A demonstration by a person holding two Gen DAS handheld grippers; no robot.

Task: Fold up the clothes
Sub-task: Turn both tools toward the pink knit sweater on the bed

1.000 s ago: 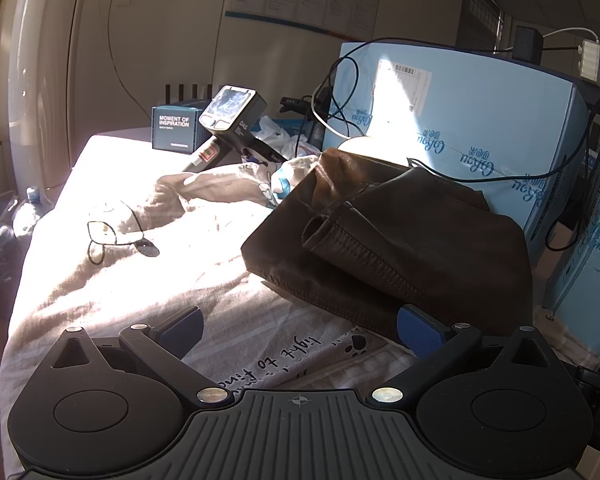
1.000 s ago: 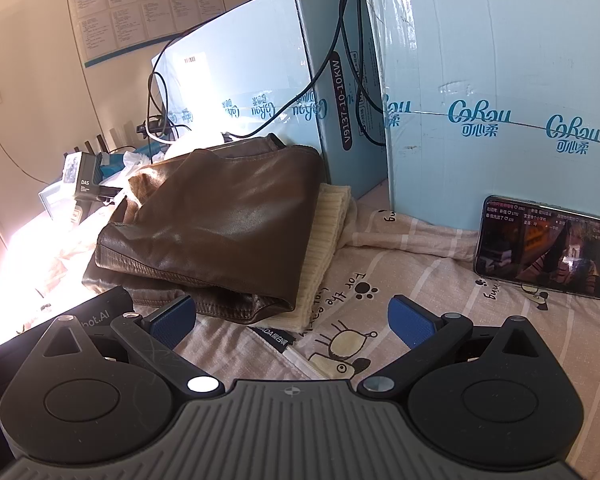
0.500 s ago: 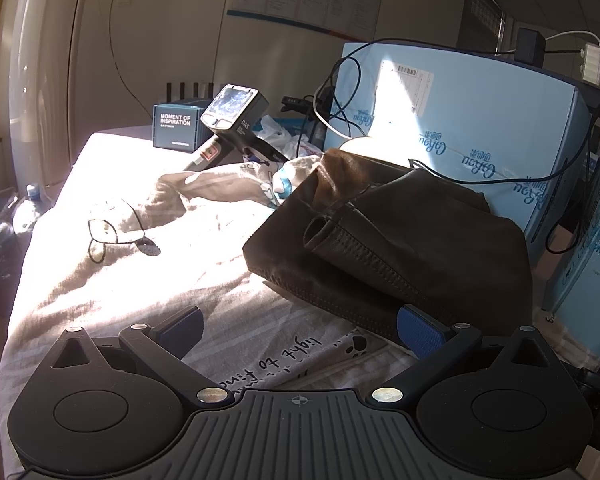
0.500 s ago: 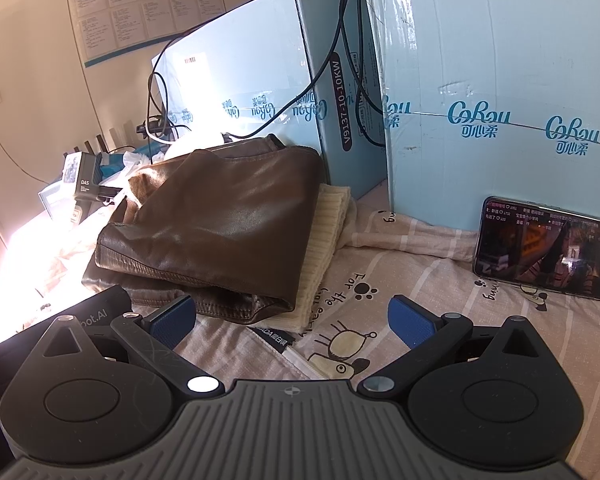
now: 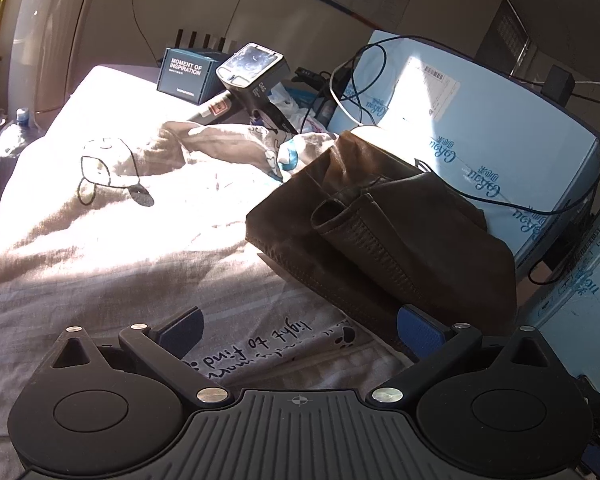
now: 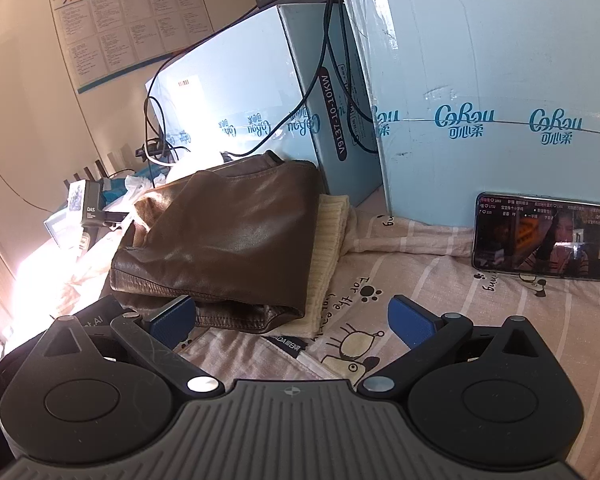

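Note:
A folded brown leather jacket point(image 5: 400, 240) point(image 6: 236, 240) lies on the bed, on top of a folded cream knit garment point(image 6: 328, 256). My left gripper point(image 5: 300, 326) stands open just in front of the jacket's near edge, with printed bed sheet between its blue pads. In the right wrist view my right gripper point(image 6: 290, 322) is open too, its left pad point(image 6: 172, 322) close to the jacket's front hem, nothing held. A crumpled beige cloth point(image 5: 228, 148) lies further back in the sun.
Light blue cardboard boxes point(image 6: 480, 92) point(image 5: 480, 128) stand behind the jacket, with black cables over them. A phone point(image 6: 544, 236) with a lit screen leans on the right box. A handheld device point(image 5: 252, 80) and a small dark box point(image 5: 188, 76) sit at the bed's far end.
Nothing has visibly moved; both grippers and the clothes stand as before.

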